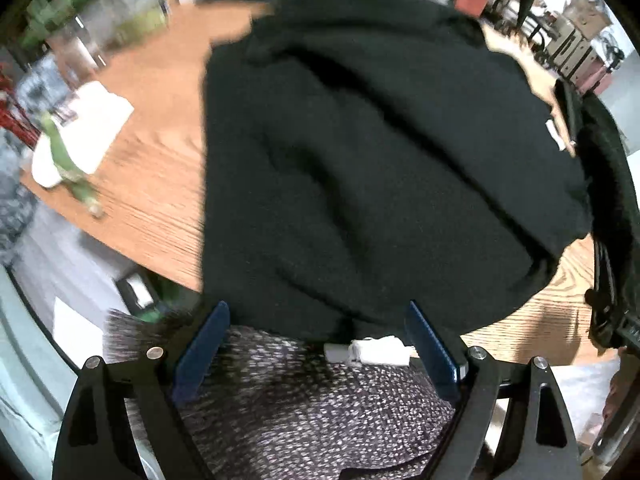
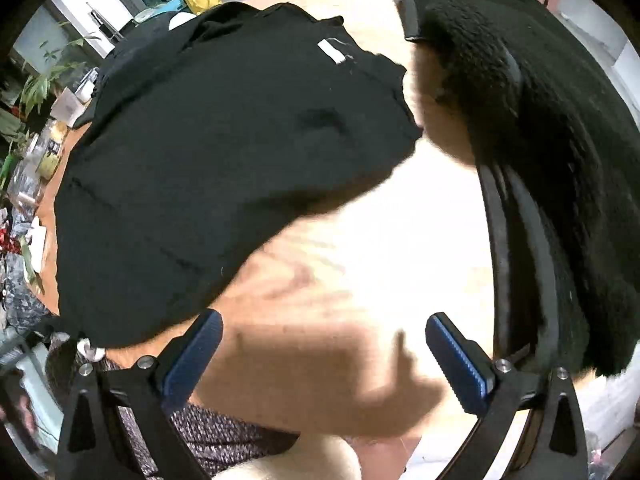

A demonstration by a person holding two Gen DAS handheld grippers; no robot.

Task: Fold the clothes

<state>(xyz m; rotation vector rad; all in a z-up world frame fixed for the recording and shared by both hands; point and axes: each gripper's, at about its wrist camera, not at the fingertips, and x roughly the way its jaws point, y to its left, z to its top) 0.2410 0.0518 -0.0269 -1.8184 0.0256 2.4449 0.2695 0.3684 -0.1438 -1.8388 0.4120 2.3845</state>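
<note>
Just beyond my left gripper (image 1: pixel 318 344) lies the black garment (image 1: pixel 360 152), spread on the wooden table (image 1: pixel 160 184) — fingers wide apart, nothing between them. My right gripper (image 2: pixel 324 356) is released too — bare tabletop between its fingers, garment off to their left.

Garment: black knit sweater (image 1: pixel 360 152) spread on the round wooden table (image 1: pixel 160 184).
Left: folded white cloth (image 1: pixel 86 128) at the table's edge.
Right: black fleece piece (image 2: pixel 560 160) beside the sweater.
</note>
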